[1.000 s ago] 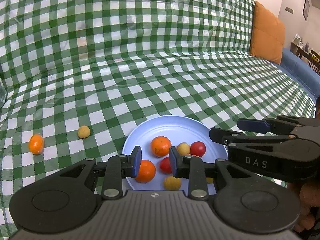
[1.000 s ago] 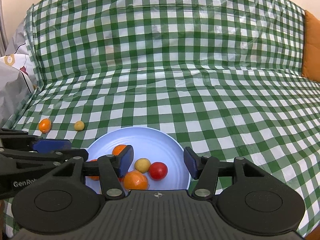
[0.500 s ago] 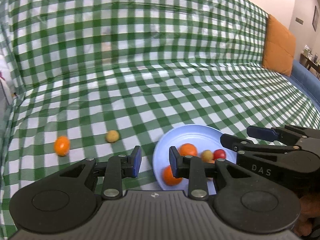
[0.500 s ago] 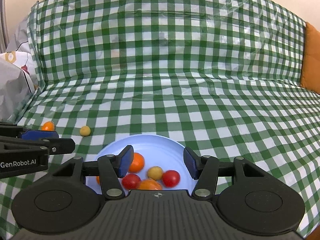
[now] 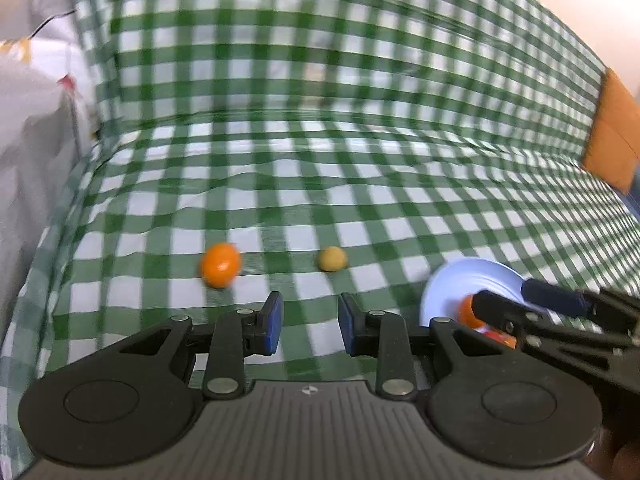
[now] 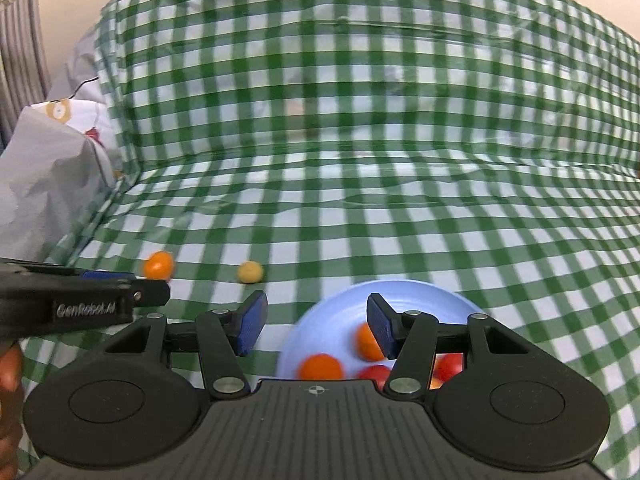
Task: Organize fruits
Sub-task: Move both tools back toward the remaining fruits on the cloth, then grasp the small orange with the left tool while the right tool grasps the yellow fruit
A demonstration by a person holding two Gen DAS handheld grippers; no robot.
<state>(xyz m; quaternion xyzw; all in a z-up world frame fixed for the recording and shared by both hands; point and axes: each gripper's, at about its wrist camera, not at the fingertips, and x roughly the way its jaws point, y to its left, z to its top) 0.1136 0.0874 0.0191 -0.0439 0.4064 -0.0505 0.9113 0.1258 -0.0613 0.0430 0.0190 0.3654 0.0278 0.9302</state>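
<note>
A pale blue plate [image 6: 344,316] holds several orange and red fruits; it also shows in the left wrist view [image 5: 472,280]. An orange fruit [image 5: 220,265] and a small yellow fruit [image 5: 332,258] lie loose on the green checked cloth, left of the plate; both also show in the right wrist view, the orange fruit [image 6: 159,265] and the yellow fruit [image 6: 249,272]. My left gripper [image 5: 310,329] is open and empty, just short of the two loose fruits. My right gripper [image 6: 316,326] is open and empty over the plate's left rim.
The checked cloth [image 6: 360,160] covers a sofa seat and backrest. A grey and white bag [image 6: 48,184] stands at the left end. An orange cushion [image 5: 612,140] sits at the far right.
Both grippers have swung left. The left one has left the plate and now faces the two loose fruits; the plate has slid to the right in both views.
</note>
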